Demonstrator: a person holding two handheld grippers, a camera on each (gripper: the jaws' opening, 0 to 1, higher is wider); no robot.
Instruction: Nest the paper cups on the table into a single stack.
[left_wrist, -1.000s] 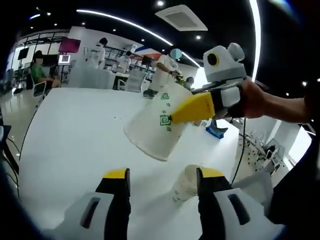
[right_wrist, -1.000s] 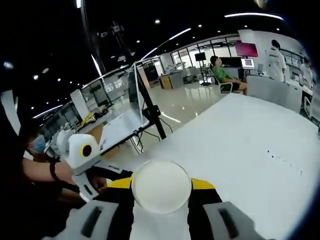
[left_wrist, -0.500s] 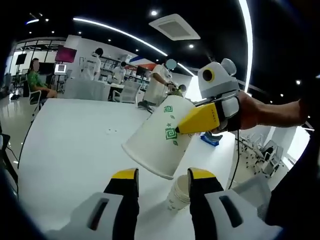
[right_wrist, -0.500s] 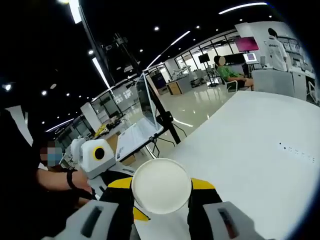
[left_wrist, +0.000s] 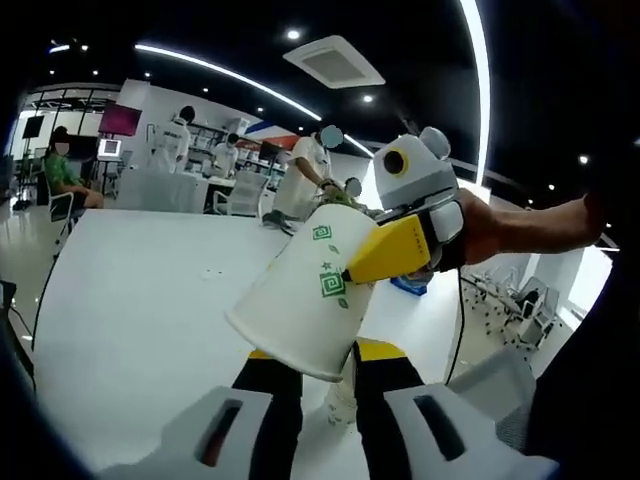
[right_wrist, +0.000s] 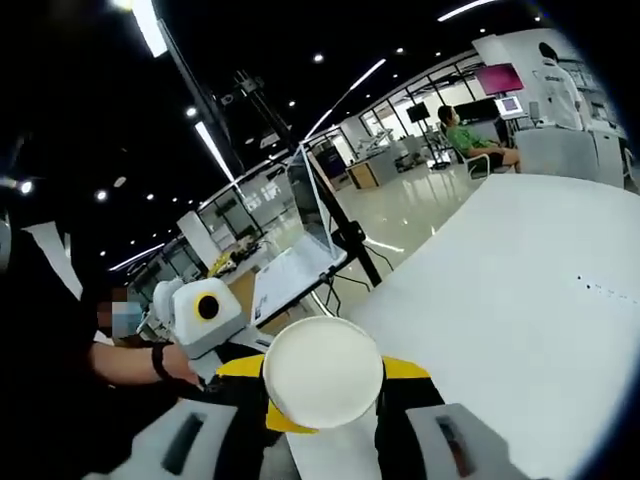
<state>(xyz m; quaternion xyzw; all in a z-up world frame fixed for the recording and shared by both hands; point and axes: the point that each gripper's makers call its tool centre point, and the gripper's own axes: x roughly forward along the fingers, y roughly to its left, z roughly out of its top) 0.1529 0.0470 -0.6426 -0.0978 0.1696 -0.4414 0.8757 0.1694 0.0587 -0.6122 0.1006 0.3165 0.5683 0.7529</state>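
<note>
right gripper (left_wrist: 352, 268) pinching tilted cup (left_wrist: 298, 300) | left gripper (left_wrist: 325, 362) nipping lower cup (left_wrist: 340, 394) on table (left_wrist: 130, 290) | risk: tilt jams nesting, crushes rim

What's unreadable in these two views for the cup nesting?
- Left gripper view: the stacked cups sit mostly behind the held cup and the left gripper; count unclear.
- Right gripper view: the held cup's base covers everything behind it, between the right gripper jaws.
- Cup print: too small.

readable text: none | paper cup (left_wrist: 296, 308): green square-spiral and star motifs, no lettering | wall screens (right_wrist: 497, 78): too small and blurred to read
</note>
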